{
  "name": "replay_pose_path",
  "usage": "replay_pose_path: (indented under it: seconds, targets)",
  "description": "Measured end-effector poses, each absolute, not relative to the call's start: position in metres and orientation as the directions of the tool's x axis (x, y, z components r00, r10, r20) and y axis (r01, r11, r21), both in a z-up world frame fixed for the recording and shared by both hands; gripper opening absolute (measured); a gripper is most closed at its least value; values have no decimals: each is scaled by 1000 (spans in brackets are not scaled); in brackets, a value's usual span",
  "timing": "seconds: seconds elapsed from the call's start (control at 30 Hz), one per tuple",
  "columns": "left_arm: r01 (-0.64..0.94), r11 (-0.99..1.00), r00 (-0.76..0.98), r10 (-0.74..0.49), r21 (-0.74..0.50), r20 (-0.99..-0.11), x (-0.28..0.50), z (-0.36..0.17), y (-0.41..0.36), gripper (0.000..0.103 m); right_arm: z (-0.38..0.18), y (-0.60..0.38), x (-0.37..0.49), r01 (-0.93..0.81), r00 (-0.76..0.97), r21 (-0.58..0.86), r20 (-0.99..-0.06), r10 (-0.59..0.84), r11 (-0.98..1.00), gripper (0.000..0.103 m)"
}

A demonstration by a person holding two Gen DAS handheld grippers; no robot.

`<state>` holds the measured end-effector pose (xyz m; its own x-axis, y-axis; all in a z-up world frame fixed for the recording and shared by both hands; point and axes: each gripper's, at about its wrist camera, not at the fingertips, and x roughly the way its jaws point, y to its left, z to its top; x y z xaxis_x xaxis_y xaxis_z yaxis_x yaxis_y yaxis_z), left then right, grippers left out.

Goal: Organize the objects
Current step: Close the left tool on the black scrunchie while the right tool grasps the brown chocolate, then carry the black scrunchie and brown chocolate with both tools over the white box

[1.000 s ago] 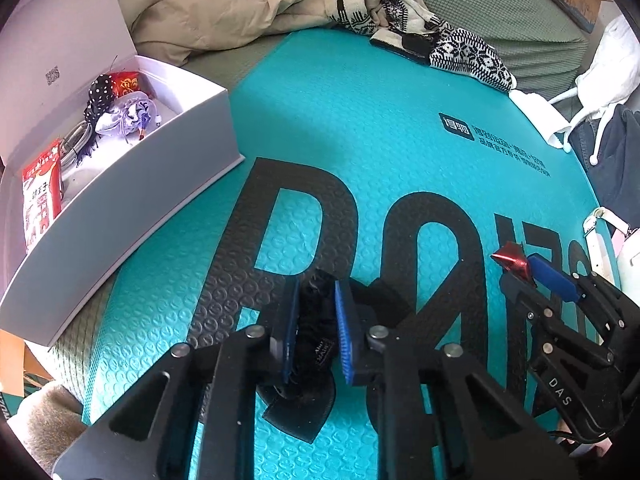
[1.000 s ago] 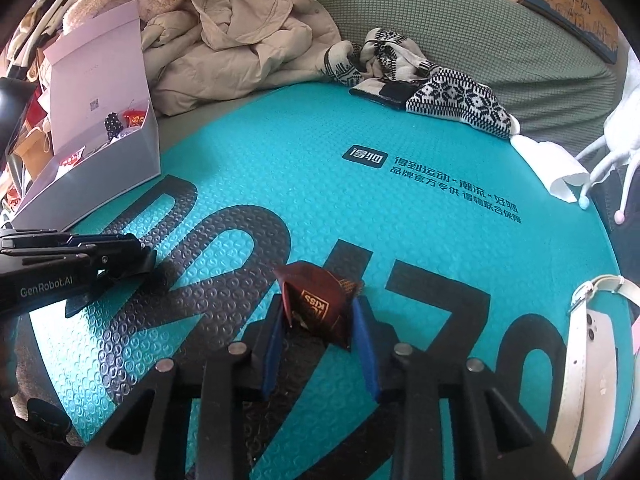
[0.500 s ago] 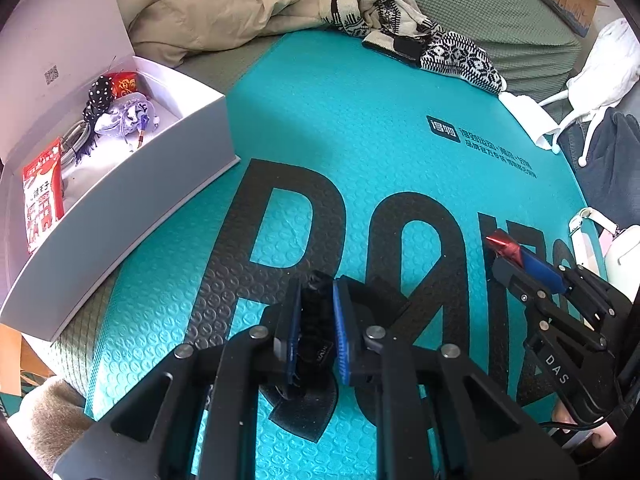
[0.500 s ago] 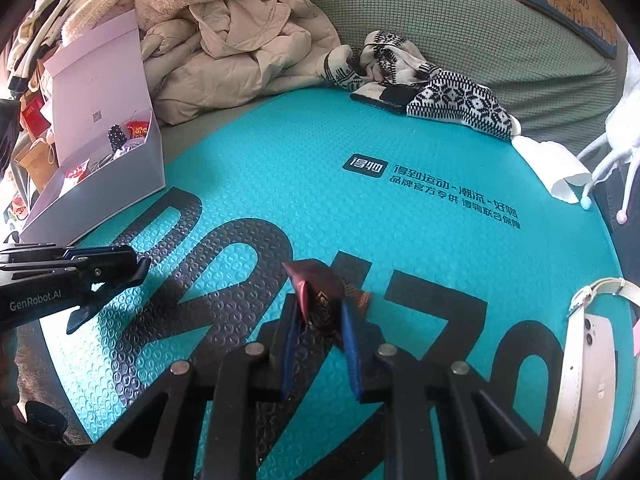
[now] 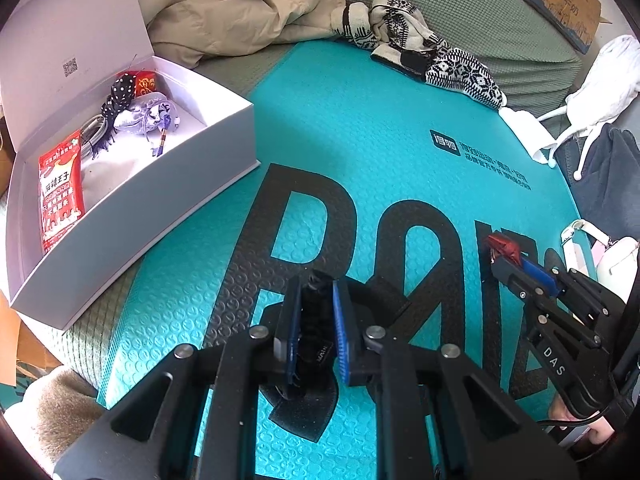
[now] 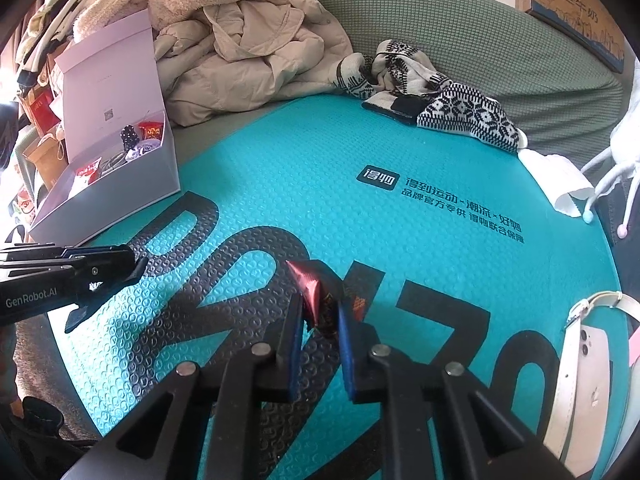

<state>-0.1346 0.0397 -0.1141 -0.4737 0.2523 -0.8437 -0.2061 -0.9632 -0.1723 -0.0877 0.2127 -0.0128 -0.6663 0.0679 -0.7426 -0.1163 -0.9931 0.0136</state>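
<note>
My left gripper [image 5: 314, 304] is shut on a small black object [image 5: 316, 320], held just above the teal mat [image 5: 360, 128]. My right gripper [image 6: 318, 312] is shut on a crumpled dark red foil snack packet [image 6: 312, 286] low over the mat; in the left wrist view that same gripper [image 5: 506, 254] sits at the right with the red packet [image 5: 500, 242] pinched at its tips. An open white box [image 5: 132, 208] stands at the mat's left edge, holding a red snack bag [image 5: 60, 188], a silvery pouch [image 5: 140, 116] and a black dotted item [image 5: 120, 90].
A beige coat [image 6: 248, 52] and patterned black-and-white knitwear [image 6: 432, 96] lie on the green sofa behind the mat. A white phone with a strap [image 6: 588, 372] rests at the mat's right edge. A cardboard carton [image 6: 572, 8] stands at the far right.
The right gripper's jaws closed onto the red packet, squeezing it narrow. The left gripper rose slightly with the black object and kept its grip.
</note>
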Motion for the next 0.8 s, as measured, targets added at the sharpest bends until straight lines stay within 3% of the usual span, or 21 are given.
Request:
replay_pose_path:
  seconds: [0.8]
  targets:
    - [-2, -991, -537, 112, -131, -836, -95, -83, -39, 14, 6, 116, -109, 255, -672, 80, -702, -236, -964, 15]
